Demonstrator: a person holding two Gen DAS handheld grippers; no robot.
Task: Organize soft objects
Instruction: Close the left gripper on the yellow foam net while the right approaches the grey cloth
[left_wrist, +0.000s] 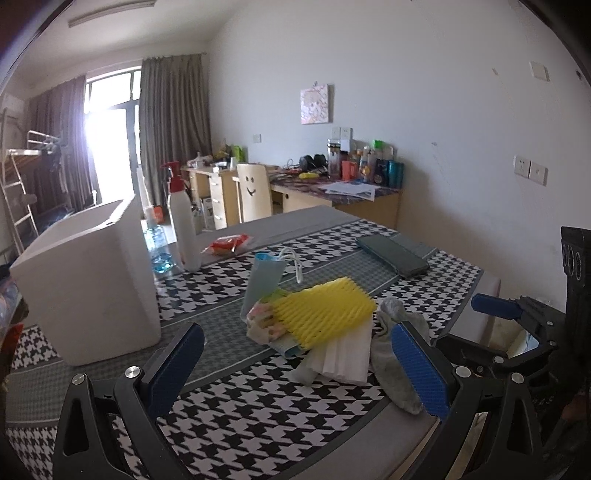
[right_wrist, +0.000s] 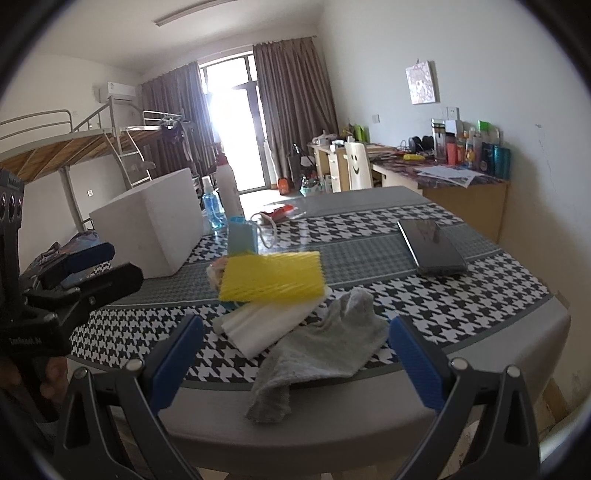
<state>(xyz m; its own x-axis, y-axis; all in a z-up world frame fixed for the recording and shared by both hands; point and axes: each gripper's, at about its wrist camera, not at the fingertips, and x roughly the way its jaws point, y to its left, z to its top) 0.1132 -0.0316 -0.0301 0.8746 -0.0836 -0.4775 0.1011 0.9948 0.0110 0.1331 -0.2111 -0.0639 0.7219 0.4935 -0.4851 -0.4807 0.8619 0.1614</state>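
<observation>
A heap of soft things lies on the houndstooth cloth. A yellow foam net (left_wrist: 321, 314) (right_wrist: 273, 277) tops it, over a folded white cloth (left_wrist: 347, 358) (right_wrist: 266, 325) and a floral fabric (left_wrist: 262, 321). A light blue pouch (left_wrist: 264, 277) (right_wrist: 242, 236) leans behind. A crumpled grey cloth (left_wrist: 399, 354) (right_wrist: 325, 343) lies nearest the table edge. My left gripper (left_wrist: 295, 369) stands open just short of the heap, holding nothing. My right gripper (right_wrist: 297, 360) is open over the grey cloth, holding nothing.
A white foam box (left_wrist: 88, 280) (right_wrist: 147, 229) stands at the left. Behind it are a white spray bottle (left_wrist: 183, 225) and a blue-liquid bottle (left_wrist: 159, 247). A red packet (left_wrist: 227, 243) and a dark phone (left_wrist: 391, 254) (right_wrist: 430, 247) lie farther back. The grey table rim (right_wrist: 332, 417) is close.
</observation>
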